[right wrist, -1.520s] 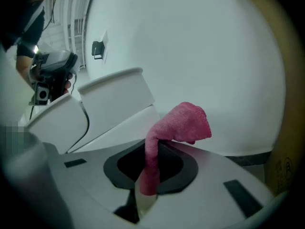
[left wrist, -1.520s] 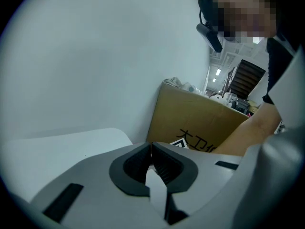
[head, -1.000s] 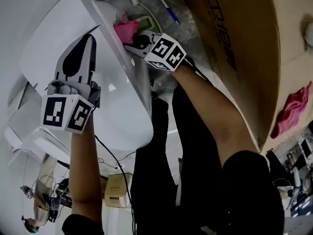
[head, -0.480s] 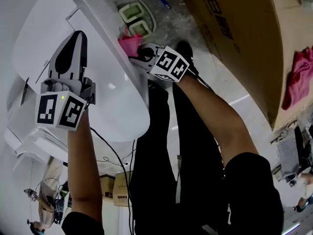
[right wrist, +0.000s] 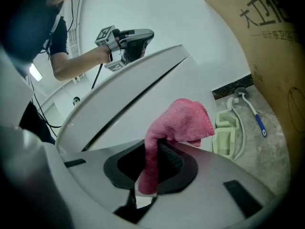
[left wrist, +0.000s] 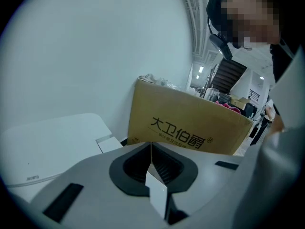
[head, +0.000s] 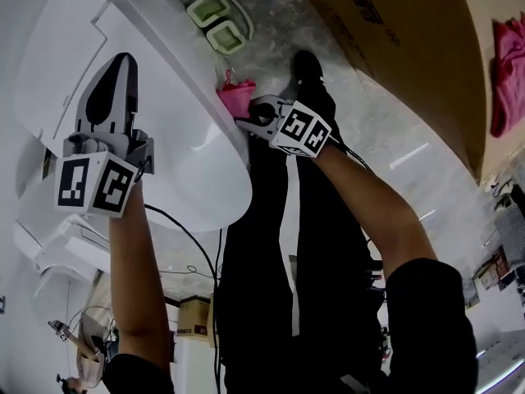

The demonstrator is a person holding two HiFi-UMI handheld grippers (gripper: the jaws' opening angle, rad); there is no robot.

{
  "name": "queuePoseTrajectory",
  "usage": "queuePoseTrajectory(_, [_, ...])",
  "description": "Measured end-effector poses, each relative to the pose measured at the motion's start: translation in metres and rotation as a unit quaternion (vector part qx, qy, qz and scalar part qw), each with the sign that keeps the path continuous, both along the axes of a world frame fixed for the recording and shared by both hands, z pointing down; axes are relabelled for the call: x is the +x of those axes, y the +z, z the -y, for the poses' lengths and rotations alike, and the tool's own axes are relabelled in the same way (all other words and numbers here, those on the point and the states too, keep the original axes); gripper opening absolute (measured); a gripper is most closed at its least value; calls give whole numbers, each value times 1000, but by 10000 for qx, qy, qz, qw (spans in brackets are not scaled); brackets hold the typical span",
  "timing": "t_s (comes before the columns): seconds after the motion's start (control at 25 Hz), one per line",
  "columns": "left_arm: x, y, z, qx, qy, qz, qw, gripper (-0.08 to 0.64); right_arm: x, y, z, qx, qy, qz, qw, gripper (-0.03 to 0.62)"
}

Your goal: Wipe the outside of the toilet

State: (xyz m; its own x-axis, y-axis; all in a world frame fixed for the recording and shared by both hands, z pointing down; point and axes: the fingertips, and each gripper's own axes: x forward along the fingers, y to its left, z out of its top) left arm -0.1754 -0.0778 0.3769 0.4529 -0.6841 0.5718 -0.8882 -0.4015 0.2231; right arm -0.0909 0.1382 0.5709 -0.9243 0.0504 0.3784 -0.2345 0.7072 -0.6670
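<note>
Clamped on pink cloth (right wrist: 178,120) at right gripper (right wrist: 151,162); cloth bunched above jaws, against outer side of white toilet (head: 193,150). Closed together with nothing between at left gripper (left wrist: 151,165), held above toilet's top. Beyond, cardboard box (left wrist: 186,123) printed "大卫伯爵"; smaller line beneath too small to read. Toilet's base hidden behind person's legs (head: 279,245).

Toilet (head: 193,150): white, glossy, lid down. It fills the left of the head view, rounded front end nearest the person. A dark seam under the lid runs along its right side.

Pink cloth (right wrist: 178,120): terry, bunched. One end is pinched between the jaws of the right gripper (right wrist: 152,161); the rest flops forward at the toilet's right outer side, near its front. Contact not certain.
</note>
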Motion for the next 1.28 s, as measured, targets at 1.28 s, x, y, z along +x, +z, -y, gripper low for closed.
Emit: queuePoseTrajectory(1.28, [-35, -26, 54, -92, -384, 209, 9990, 21, -7, -64, 260, 1214, 327, -199, 9919, 66])
